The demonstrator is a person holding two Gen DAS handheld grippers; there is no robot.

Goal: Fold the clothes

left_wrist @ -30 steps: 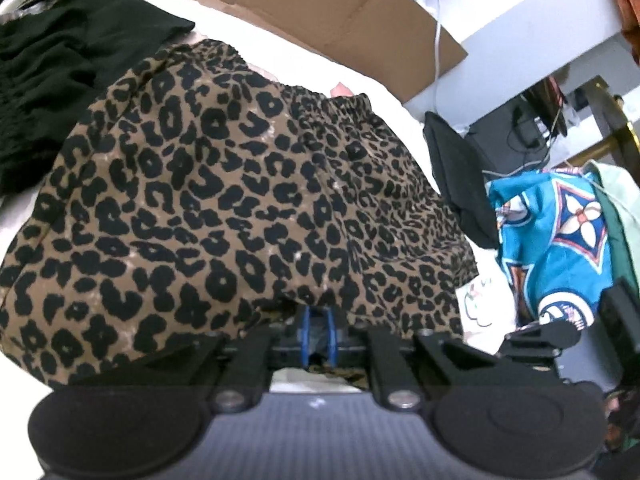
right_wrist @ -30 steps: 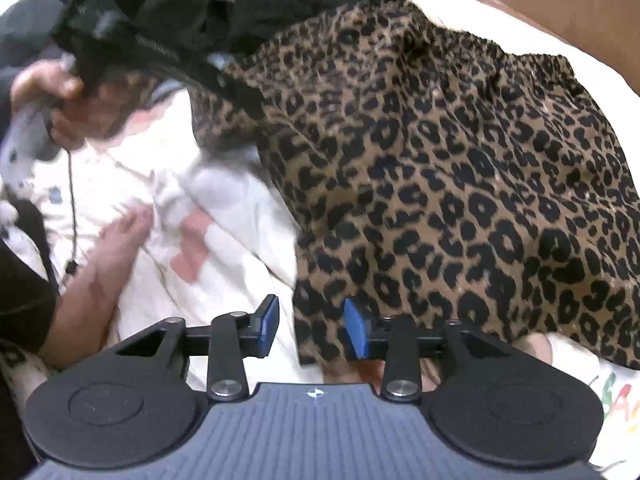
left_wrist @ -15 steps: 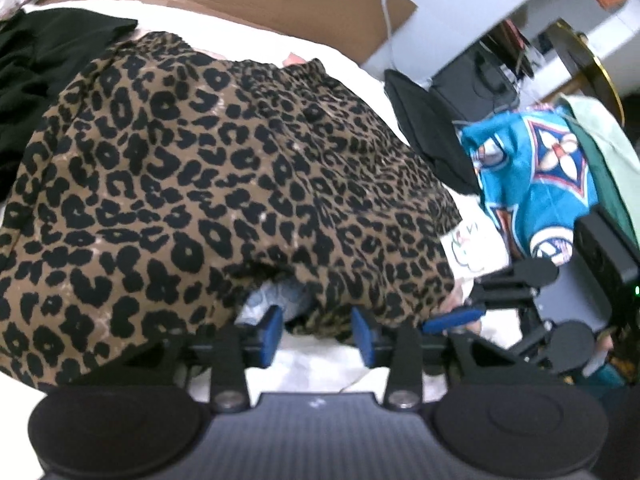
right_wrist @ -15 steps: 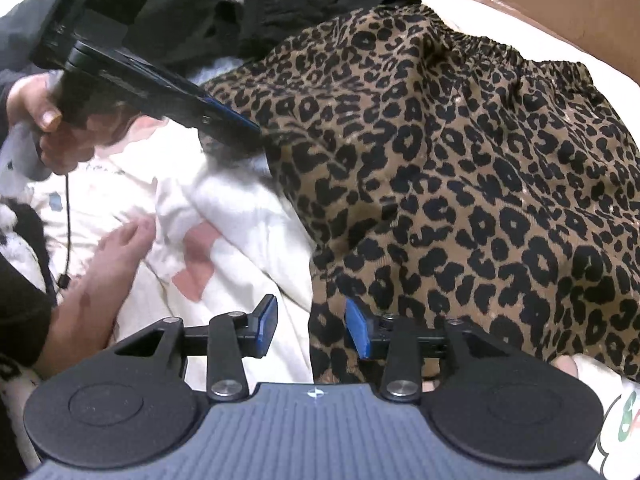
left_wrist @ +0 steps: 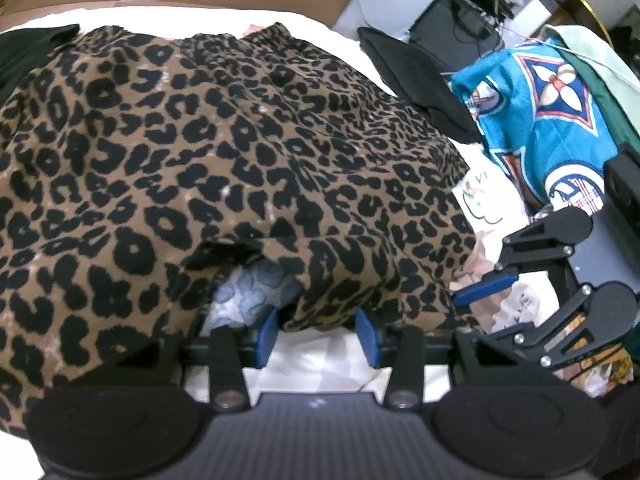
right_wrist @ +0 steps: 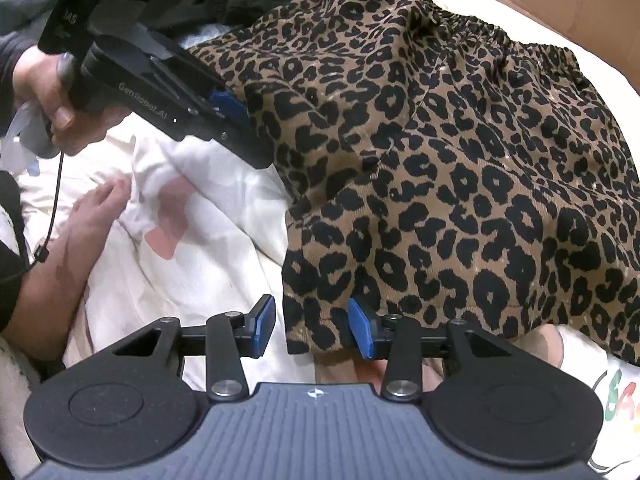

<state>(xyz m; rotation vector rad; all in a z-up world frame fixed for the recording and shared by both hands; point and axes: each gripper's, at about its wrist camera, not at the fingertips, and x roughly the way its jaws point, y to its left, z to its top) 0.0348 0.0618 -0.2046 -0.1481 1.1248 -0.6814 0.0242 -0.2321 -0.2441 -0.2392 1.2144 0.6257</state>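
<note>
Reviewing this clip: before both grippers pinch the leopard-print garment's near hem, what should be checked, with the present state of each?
1. Hem between left gripper fingers: ok; closing, not yet pinching.
2. Hem corner of leopard-print garment between right gripper fingers: ok.
3. Right gripper pinching: not ok, open.
4. White sheet clear of the fingers: cannot tell.
5. Garment lying flat: not ok, hem bunched and lifted.

Left gripper (right_wrist: 234,114): black housing, white "GenRobot.AI" lettering, blue pads, thin black cable at 7 o'clock. Right gripper (right_wrist: 311,328): black linkage arms, silver screws, blue pads, ribbed grey body. Dark sleeve (right_wrist: 10,268) at 9 o'clock.
</note>
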